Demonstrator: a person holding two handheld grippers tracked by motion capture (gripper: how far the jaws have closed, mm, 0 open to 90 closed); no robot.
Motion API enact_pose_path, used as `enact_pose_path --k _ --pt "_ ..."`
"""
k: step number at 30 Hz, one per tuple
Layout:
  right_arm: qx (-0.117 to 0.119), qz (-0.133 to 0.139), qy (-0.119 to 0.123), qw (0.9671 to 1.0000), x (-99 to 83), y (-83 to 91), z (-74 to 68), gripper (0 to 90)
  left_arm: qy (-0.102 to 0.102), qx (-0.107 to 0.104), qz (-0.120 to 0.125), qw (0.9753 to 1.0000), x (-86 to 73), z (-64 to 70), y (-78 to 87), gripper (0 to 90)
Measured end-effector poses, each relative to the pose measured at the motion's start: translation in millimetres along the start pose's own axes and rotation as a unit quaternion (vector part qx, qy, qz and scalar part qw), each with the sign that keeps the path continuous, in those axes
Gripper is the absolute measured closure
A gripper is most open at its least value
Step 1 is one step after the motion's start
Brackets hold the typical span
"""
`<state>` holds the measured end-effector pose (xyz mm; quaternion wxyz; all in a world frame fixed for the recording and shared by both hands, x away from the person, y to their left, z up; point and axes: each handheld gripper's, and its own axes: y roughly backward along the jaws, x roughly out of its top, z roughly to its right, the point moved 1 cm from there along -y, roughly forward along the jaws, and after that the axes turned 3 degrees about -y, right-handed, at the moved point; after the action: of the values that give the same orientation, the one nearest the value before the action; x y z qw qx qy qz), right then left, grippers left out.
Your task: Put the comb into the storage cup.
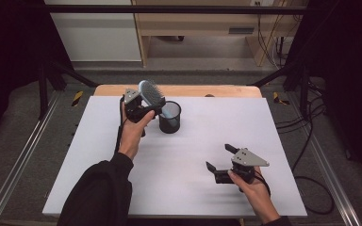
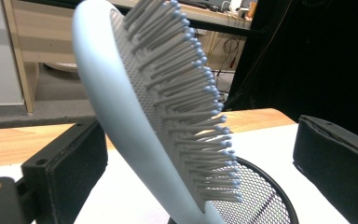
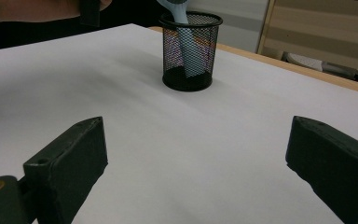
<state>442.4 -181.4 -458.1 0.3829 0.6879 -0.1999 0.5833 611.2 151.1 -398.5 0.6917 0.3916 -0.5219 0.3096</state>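
Left gripper [image 1: 156, 104] jaws apart, flanking hairbrush [image 2: 158, 107] standing in mesh cup [image 1: 170, 117].

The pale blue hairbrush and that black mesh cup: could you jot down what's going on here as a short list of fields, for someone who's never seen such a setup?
Surface: white board on a wooden table
Container: black wire-mesh cup, upright, toward the far left of the board
Brush: pale blue plastic hairbrush with ball-tipped bristles, handle down inside the cup, head leaning out above the rim
Left gripper: beside the cup, jaws open on either side of the brush, not clamping it
Right gripper: low over the near right of the board, jaws wide open, holding nothing
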Motion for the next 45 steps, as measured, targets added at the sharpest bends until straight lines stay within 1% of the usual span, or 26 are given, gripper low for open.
enact_pose_path --k 6,9,11,13,16,18,21,25,29,34,38,42,45 --pt "0.001 0.005 -0.004 1.0 -0.2 2.3 0.9 5.4 0.0 -0.002 -0.001 1.0 1.9 1.2 3.3 3.0" --pt "0.001 0.006 -0.006 1.0 -0.2 2.6 1.2 5.4 0.006 -0.002 -0.002 1.0 2.7 -0.8 4.9 3.0" --pt "0.001 0.005 -0.006 1.0 -0.7 2.3 1.5 5.4 0.007 -0.001 0.0 1.0 2.9 -2.2 6.4 3.0" --pt "0.001 0.004 -0.007 1.0 -0.9 2.4 1.9 5.4 0.014 0.0 0.007 0.9999 2.8 -3.8 9.5 3.0" --pt "0.001 0.005 -0.004 1.0 -0.2 3.1 1.9 5.4 0.018 0.006 0.011 0.9998 -0.4 -7.0 15.1 3.0" --pt "0.002 0.008 -0.006 1.0 1.2 3.3 0.4 5.4 0.016 0.008 0.009 0.9998 -3.1 -7.9 19.5 3.1" --pt "0.004 0.006 -0.003 1.0 2.0 2.5 -3.1 5.4 0.007 0.006 0.003 0.9999 -4.2 -7.8 25.2 3.1" --pt "0.003 0.005 0.002 1.0 2.2 1.5 -4.6 5.4 0.006 0.003 0.008 0.9999 -2.9 -7.8 33.2 3.1" --pt "-0.001 0.005 -0.002 1.0 1.7 2.1 -3.9 5.4 0.004 0.0 0.01 0.9999 -1.5 -7.6 38.6 3.2" --pt "-0.001 0.003 -0.003 1.0 1.4 1.1 -3.5 5.4 0.004 -0.006 0.016 0.9998 0.0 -6.1 42.9 3.1" --pt "0.0 0.002 -0.004 1.0 1.1 1.1 -3.3 5.4 -0.01 -0.006 0.01 0.9999 -2.0 -3.8 43.7 3.1" --pt "-0.004 -0.001 -0.007 1.0 0.5 1.1 -2.1 5.4 -0.008 -0.011 0.01 0.9999 -4.8 -1.5 45.6 3.1" --pt "-0.005 0.0 -0.009 0.9999 0.8 1.5 -1.7 5.4 -0.011 -0.016 0.007 0.9998 -7.0 0.1 47.1 3.1"
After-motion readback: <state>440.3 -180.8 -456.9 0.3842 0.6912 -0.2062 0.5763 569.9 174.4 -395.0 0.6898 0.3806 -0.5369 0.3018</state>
